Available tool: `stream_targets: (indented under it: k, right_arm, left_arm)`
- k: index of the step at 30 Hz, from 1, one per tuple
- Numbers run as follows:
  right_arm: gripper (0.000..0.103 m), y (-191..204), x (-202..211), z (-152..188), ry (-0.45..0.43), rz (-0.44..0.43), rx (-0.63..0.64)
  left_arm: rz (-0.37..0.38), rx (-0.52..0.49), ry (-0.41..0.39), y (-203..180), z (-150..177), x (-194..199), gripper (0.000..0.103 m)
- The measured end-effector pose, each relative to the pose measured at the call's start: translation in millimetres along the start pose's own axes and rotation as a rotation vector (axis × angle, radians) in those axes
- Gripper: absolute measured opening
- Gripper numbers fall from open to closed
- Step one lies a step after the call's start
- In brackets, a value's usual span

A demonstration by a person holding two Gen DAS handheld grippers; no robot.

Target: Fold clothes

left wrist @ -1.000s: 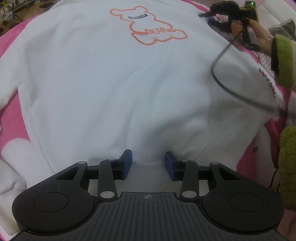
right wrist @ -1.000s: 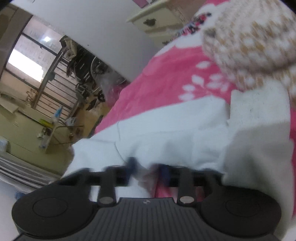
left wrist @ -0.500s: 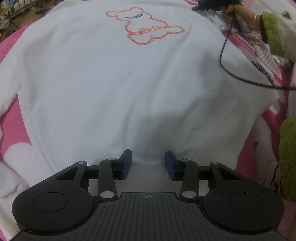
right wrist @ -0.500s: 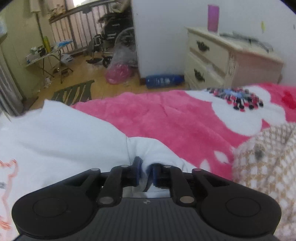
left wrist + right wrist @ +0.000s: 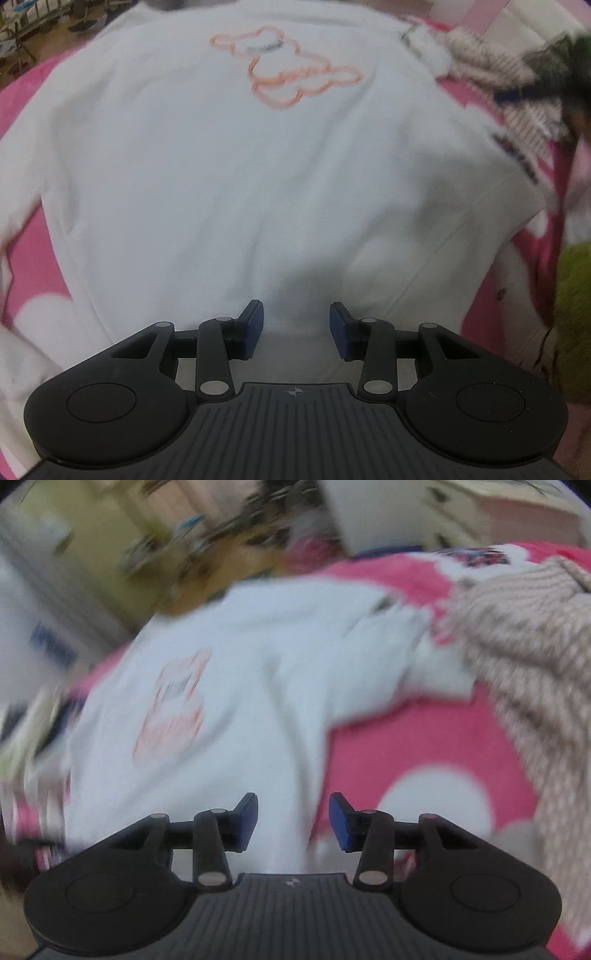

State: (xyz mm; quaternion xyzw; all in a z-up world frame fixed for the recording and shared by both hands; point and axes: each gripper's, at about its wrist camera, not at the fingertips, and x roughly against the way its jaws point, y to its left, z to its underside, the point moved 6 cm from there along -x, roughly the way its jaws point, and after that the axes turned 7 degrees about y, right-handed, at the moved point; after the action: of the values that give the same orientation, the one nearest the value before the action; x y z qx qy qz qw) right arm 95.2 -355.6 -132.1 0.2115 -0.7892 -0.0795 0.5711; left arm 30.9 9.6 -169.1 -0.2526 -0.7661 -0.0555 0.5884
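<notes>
Left gripper [image 5: 295, 328] agape over sweatshirt [image 5: 229, 177] hem.

Pink blanket [image 5: 424, 738] (white blotches) beside a beige knit [image 5: 535, 646].

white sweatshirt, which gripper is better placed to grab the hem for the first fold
Left. The left gripper is open with the white sweatshirt right between its fingers at the near edge. The right gripper is open too, but its blurred view suggests it is mid-swing over the sweatshirt's side.

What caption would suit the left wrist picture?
Open left gripper poised over a white sweatshirt with an orange bear print, spread on a pink blanket.
</notes>
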Motion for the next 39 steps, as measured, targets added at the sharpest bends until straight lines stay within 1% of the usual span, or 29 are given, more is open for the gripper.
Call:
stream_targets:
  k: [1, 2, 3, 5, 6, 7, 8, 9, 11, 13, 14, 16, 17, 18, 19, 20, 21, 22, 24, 25, 26, 29, 32, 34, 35, 39]
  right_arm:
    - [0.042, 6.3, -0.5, 13.2, 0.001, -0.002, 0.012]
    - [0.037, 10.3, -1.8, 24.7, -0.001, -0.003, 0.018]
    - [0.035, 10.2, -4.3, 32.1, -0.004, -0.002, 0.013]
    - [0.024, 12.2, -13.9, 44.3, 0.011, 0.001, 0.04]
    - [0.018, 13.6, -19.1, 49.3, 0.021, 0.004, 0.059]
    - [0.005, 14.8, -23.1, 52.3, 0.03, 0.004, 0.077]
    - [0.002, 18.0, -26.0, 55.7, 0.035, -0.005, 0.093]
    - [0.001, 24.9, -26.7, 59.6, 0.031, -0.034, 0.105]
    - [0.001, 40.3, -28.9, 63.8, 0.02, -0.068, 0.15]
    - [0.001, 58.7, -28.0, 65.8, -0.006, -0.05, 0.237]
    - [0.001, 61.2, -23.7, 63.7, -0.038, -0.034, 0.249]
    - [0.003, 51.9, -14.8, 56.3, -0.087, 0.0, 0.197]
    - [0.015, 41.0, -11.9, 53.4, -0.102, 0.032, 0.16]
    - [0.025, 30.1, -9.6, 51.3, -0.112, 0.062, 0.125]
    - [0.042, 17.8, -9.3, 50.8, -0.112, 0.089, 0.087]
    - [0.042, 4.7, -10.4, 51.7, -0.105, 0.108, 0.04]
    - [0.042, -5.1, -12.7, 53.3, -0.09, 0.099, -0.001]
    - [0.04, -13.8, -15.7, 55.4, -0.073, 0.069, -0.045]
    - [0.021, -22.0, -21.3, 58.8, -0.045, -0.009, -0.126]
    - [0.006, -24.3, -24.0, 60.1, -0.032, -0.047, -0.161]
    - [0.003, -24.3, -25.3, 60.8, -0.027, -0.08, -0.183]
    - [0.002, -6.9, -20.5, 57.3, -0.055, -0.138, -0.147]
    - [0.002, 3.3, -19.8, 50.1, -0.056, -0.191, -0.166]
    - [0.002, 6.7, -22.0, 44.5, -0.056, -0.239, -0.207]
    - [0.002, 8.5, -23.5, 41.8, -0.054, -0.256, -0.222]
    - [0.002, 18.8, -42.9, 36.3, -0.028, -0.264, -0.242]
  left_arm:
    - [0.016, -0.011, -0.012, -3.9, -5.7, 2.8, 0.039]
    - [0.04, -0.027, -0.019, -10.3, -12.8, 3.6, 0.039]
    - [0.069, -0.039, -0.018, -17.0, -20.9, 3.5, 0.039]
    - [0.13, -0.053, -0.003, -31.8, -36.2, -1.1, 0.039]
    - [0.16, -0.055, 0.01, -39.9, -43.6, -5.5, 0.039]
    - [0.191, -0.051, 0.022, -48.0, -50.9, -10.6, 0.039]
    - [0.224, -0.036, 0.029, -55.4, -58.4, -15.9, 0.039]
    - [0.257, -0.021, 0.036, -62.7, -66.0, -21.1, 0.039]
    - [0.331, 0.028, 0.043, -74.4, -79.0, -30.9, 0.039]
    - [0.382, 0.064, 0.045, -83.0, -87.9, -39.3, 0.039]
    - [0.379, 0.058, 0.045, -87.8, -90.1, -43.1, 0.039]
    - [0.326, 0.004, 0.043, -99.3, -90.7, -50.8, 0.039]
    - [0.306, -0.044, 0.045, -106.4, -87.6, -52.7, 0.039]
    - [0.286, -0.091, 0.047, -113.4, -84.5, -54.7, 0.039]
    - [0.266, -0.139, 0.048, -120.5, -81.5, -56.6, 0.039]
    - [0.245, -0.192, 0.05, -128.0, -78.2, -58.9, 0.039]
    - [0.225, -0.263, 0.049, -137.8, -73.6, -62.3, 0.039]
    - [0.204, -0.34, 0.045, -148.8, -68.8, -65.2, 0.04]
    - [0.163, -0.472, 0.034, -168.1, -59.7, -70.8, 0.04]
    - [0.153, -0.489, 0.029, -171.4, -58.5, -71.7, 0.042]
    - [0.142, -0.505, 0.024, -174.6, -57.2, -72.6, 0.043]
    - [0.111, -0.555, 0.01, -184.4, -53.6, -75.2, 0.044]
    - [0.086, -0.601, -0.016, -192.6, -51.6, -74.3, 0.044]
    - [0.081, -0.625, -0.043, -196.4, -52.0, -70.4, 0.044]
    - [0.092, -0.618, -0.05, -197.3, -52.7, -68.8, 0.044]
    - [0.136, -0.592, -0.077, -200.6, -55.8, -62.6, 0.044]
